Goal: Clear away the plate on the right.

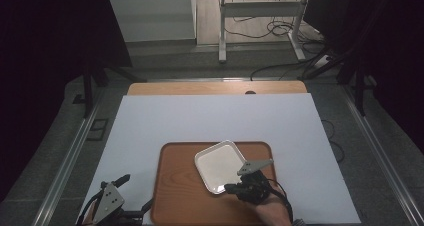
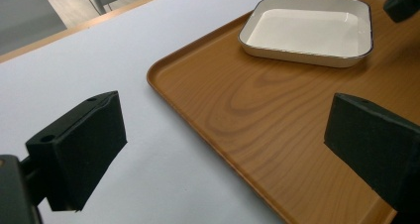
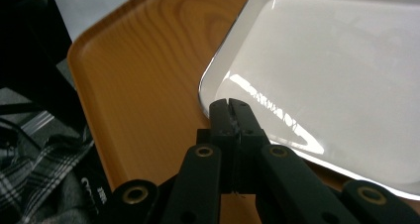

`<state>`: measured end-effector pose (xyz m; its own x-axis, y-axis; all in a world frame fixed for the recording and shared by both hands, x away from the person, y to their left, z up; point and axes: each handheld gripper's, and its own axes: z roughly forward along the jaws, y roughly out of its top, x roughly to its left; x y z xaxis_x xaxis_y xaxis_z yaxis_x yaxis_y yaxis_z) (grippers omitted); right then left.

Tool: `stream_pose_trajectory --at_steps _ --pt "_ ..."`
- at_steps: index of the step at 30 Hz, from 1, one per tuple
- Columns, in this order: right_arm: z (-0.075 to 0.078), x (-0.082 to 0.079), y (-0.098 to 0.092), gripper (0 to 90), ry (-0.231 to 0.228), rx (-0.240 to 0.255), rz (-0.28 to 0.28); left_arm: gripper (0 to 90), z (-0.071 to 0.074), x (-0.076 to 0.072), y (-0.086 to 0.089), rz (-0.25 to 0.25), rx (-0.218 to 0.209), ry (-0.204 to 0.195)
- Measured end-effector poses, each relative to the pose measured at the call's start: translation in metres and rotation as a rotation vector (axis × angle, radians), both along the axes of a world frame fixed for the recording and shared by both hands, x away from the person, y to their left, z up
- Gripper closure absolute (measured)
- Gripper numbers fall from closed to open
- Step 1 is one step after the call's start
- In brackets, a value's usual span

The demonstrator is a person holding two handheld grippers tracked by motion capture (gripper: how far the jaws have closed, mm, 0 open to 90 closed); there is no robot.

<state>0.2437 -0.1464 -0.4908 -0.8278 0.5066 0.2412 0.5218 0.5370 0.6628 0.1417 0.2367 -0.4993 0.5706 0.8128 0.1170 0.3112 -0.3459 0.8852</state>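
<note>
A white square plate (image 1: 220,166) (image 2: 309,30) (image 3: 337,85) lies on a wooden tray (image 1: 175,196) (image 2: 247,110) (image 3: 143,75) at the near middle of the table. My right gripper (image 1: 230,188) (image 3: 230,105) sits at the plate's near corner, its jaws pressed together on the rim. A dark part of it shows beside the plate in the left gripper view (image 2: 402,1). My left gripper (image 1: 135,192) (image 2: 223,144) hovers at the tray's left edge, jaws wide open with nothing between them.
A white sheet (image 1: 200,116) covers most of the wooden table (image 1: 215,87). A person's hand (image 1: 272,213) holds the right gripper at the front edge. Plaid cloth (image 3: 29,174) shows at the lower left of the right gripper view. A desk frame and cables (image 1: 260,26) stand beyond the table.
</note>
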Motion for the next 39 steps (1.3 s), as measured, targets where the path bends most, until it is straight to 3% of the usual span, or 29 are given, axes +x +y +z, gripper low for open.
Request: stream_pose_trajectory --at_steps 13,23,30,39 --pt "-0.020 0.003 0.009 89.2 0.028 -0.079 0.043 2.3 0.000 0.000 0.000 0.000 0.002 0.000" --pt "-0.024 0.010 0.023 89.2 0.029 -0.054 0.056 2.4 0.000 0.000 0.000 0.000 0.003 0.000" --pt "-0.025 0.013 0.038 89.2 0.002 -0.074 0.067 2.4 0.000 0.000 0.000 0.000 0.003 0.000" --pt "-0.026 0.017 0.042 89.1 -0.009 -0.078 0.062 2.3 0.000 0.000 0.000 -0.001 0.004 0.000"
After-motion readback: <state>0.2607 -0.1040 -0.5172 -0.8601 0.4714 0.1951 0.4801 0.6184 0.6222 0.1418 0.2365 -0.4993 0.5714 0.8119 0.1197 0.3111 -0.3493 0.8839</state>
